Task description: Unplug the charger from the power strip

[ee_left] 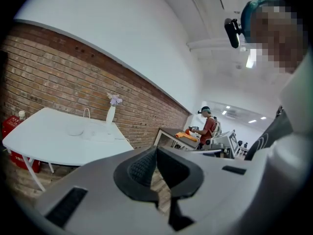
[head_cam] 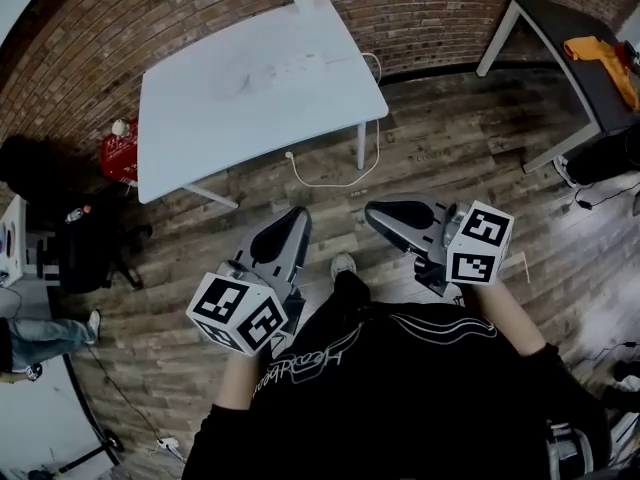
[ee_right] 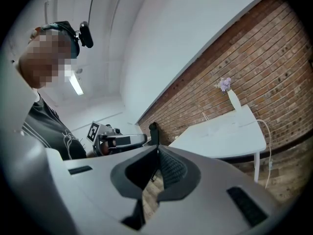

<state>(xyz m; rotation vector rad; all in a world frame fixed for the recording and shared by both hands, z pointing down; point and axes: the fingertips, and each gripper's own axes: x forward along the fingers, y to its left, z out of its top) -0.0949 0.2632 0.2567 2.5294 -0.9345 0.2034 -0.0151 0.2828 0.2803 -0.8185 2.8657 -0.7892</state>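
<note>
A white table [head_cam: 200, 118] stands against the brick wall [head_cam: 440, 8], and a white cord [head_cam: 330, 180] trails from it onto the wood floor [head_cam: 450, 138]. The left gripper [head_cam: 297, 218] and the right gripper [head_cam: 375, 213] hang side by side near the person's chest, well apart from the table. An orange cloth [head_cam: 600, 58] lies on a dark table [head_cam: 560, 38] at right.

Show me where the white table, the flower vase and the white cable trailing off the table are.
white table [head_cam: 200, 118], head view, bare top toward its left edge.
flower vase [ee_left: 110, 114], left gripper view, its white body.
white cable [head_cam: 335, 184], head view, lowest bend of its loop.
</note>
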